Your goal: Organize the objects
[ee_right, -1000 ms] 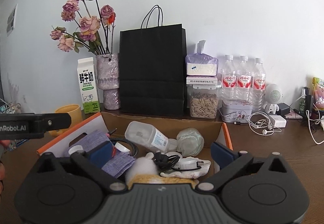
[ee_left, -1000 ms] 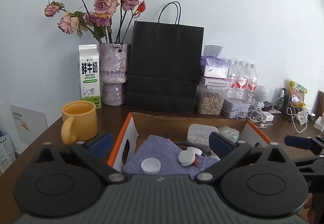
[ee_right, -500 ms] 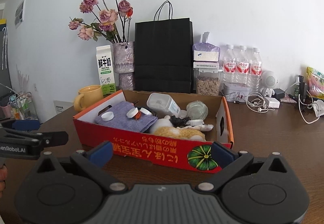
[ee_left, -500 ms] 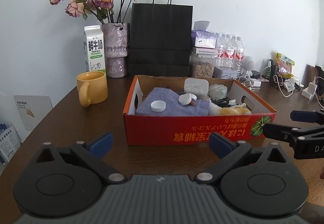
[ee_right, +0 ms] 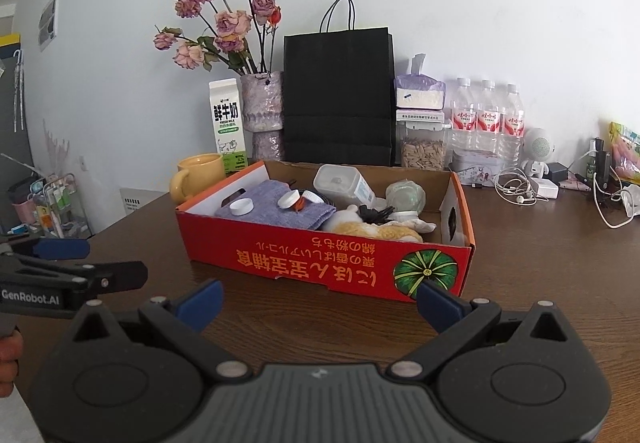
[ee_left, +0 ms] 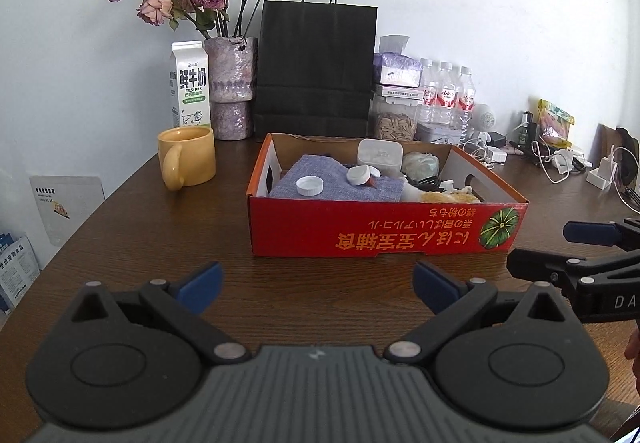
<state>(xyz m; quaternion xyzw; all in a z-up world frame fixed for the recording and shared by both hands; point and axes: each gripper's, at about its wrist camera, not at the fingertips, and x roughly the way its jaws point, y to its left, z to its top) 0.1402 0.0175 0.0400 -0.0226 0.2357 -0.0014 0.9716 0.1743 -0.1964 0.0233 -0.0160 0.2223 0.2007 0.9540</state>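
Observation:
A red cardboard box (ee_left: 384, 233) (ee_right: 320, 263) with a pumpkin print sits mid-table. Inside lie a blue-grey cloth (ee_left: 332, 183) (ee_right: 280, 209) with white bottle caps (ee_left: 309, 186) on it, a clear plastic container (ee_left: 378, 157) (ee_right: 342, 185), a black cable and a yellow plush toy (ee_right: 376, 231). My left gripper (ee_left: 318, 285) is open and empty, a short way in front of the box. My right gripper (ee_right: 318, 297) is open and empty too, near the box's front right corner. Each gripper shows at the edge of the other's view.
A yellow mug (ee_left: 188, 157), a milk carton (ee_left: 190, 85), a vase of dried roses (ee_left: 232, 91) and a black paper bag (ee_left: 316, 67) stand behind the box. Water bottles (ee_right: 488, 119), a seed jar (ee_right: 422, 151), earphones and chargers crowd the back right.
Both grippers have pulled back and away from above the box; its front wall now shows in full. Both stay open and empty.

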